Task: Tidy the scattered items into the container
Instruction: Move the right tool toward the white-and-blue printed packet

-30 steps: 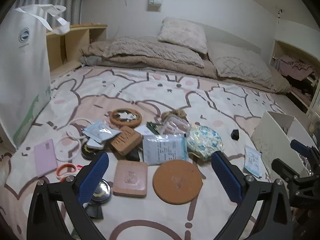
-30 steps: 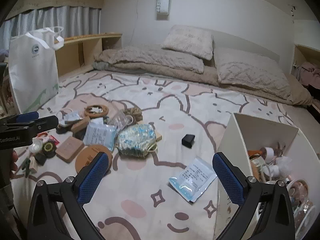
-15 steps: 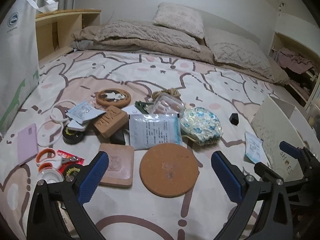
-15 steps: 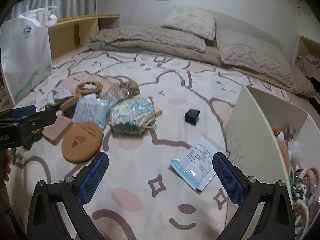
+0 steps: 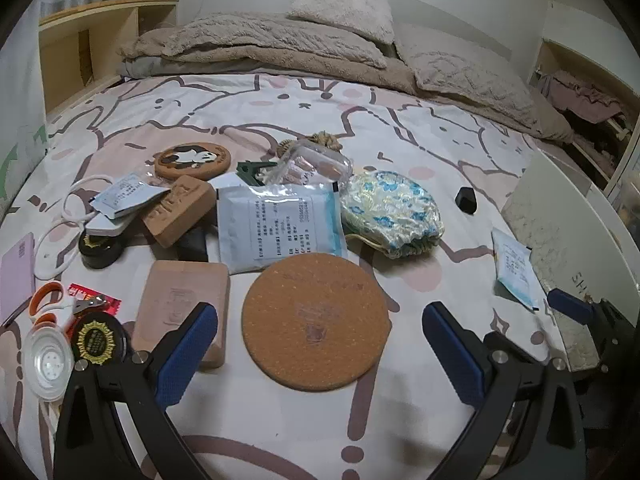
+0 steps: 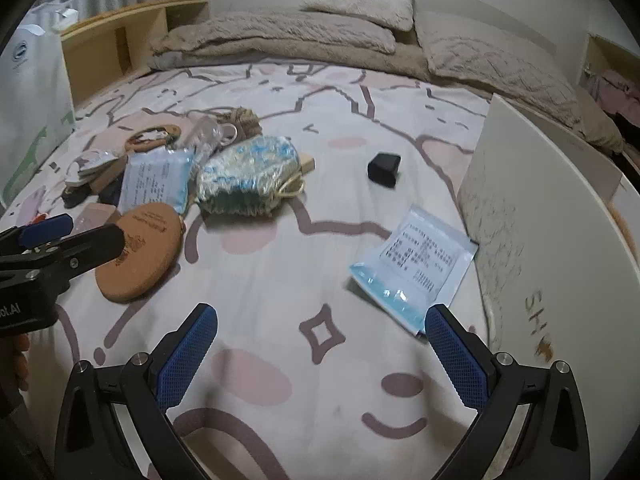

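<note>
Scattered items lie on the patterned bedspread. My left gripper (image 5: 320, 344) is open and empty, just above a round cork coaster (image 5: 316, 322), with a pink rectangular block (image 5: 182, 304) at its left finger. Behind lie a white sachet pack (image 5: 280, 226) and a blue floral pouch (image 5: 392, 212). My right gripper (image 6: 320, 344) is open and empty, low over the bedspread, with a small blue-white sachet (image 6: 416, 264) near its right finger. The white container (image 6: 540, 216) stands on the right. A black cube (image 6: 384, 168) lies further back.
On the left lie black round tins (image 5: 96, 340), a clear lid (image 5: 48, 362), orange scissors (image 5: 48, 300), a white cable (image 5: 60, 236), a brown block (image 5: 180, 210) and a cat coaster (image 5: 192, 160). Beige blankets and pillows (image 5: 280, 40) lie at the bed's head. A white bag (image 6: 28, 92) stands at far left.
Both grippers have dropped lower and moved forward towards the items. The cork coaster now lies between the left gripper's fingers, and the small sachet is close to the right gripper. Both stay open.
</note>
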### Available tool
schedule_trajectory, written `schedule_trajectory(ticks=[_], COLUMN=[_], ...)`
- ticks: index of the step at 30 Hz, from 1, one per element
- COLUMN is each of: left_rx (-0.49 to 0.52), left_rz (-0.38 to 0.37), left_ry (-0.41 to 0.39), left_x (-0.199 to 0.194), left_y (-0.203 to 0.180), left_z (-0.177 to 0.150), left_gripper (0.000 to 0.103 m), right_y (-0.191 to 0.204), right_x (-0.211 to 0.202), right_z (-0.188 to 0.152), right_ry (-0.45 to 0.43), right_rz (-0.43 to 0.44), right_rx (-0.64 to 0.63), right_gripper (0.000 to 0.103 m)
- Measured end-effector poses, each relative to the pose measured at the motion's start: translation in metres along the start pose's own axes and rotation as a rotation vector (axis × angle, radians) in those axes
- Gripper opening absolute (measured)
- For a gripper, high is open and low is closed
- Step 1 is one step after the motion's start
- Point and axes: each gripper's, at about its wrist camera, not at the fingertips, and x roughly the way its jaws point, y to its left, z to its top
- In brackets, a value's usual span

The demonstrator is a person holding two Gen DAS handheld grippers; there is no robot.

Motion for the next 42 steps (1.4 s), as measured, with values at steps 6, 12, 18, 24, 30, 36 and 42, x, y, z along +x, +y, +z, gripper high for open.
schedule_trajectory(ticks=[6,12,18,24,30,36,42], left_rx=[0.010,0.027,0.042,0.060,0.026,0.063,0.071], left_rz=[0.006,0.014,0.032,0.053,0.080,0.121,0.125], left_ry=[0.029,0.066,0.069,0.072,0.095,0.093,0.091], left_x=[0.016,0.032,0.038,0.044,0.054,0.057,0.059], left_y=[-0.004,-0.009,-0.011,-0.013,-0.005,-0.010,-0.011], left_z=[-0.003,-0.008,-0.009,-0.008,-0.007,-0.010,-0.011], left_gripper=[0.103,0.103,0.103,0.103,0.103,0.103,0.103], right_y=[0.007,0.005,0.004,0.004,-0.001,0.002,-0.002], right_x=[0.008,0.019,0.022,0.025,0.027,0.027,0.034], right_z=[-0.004,-0.010,-0.012,-0.014,-0.016,-0.017,-0.010], right_ry=[0.036,0.091,0.102,0.112,0.114,0.106,0.104], right_rz=[-0.037,-0.028,-0.015,-0.007,0.023,0.015,0.016], right_rx=[0.003,0.036,0.054,0.059,0.078,0.073,0.090], right_gripper=[0.103,0.103,0.103,0.103,0.103,0.103,0.103])
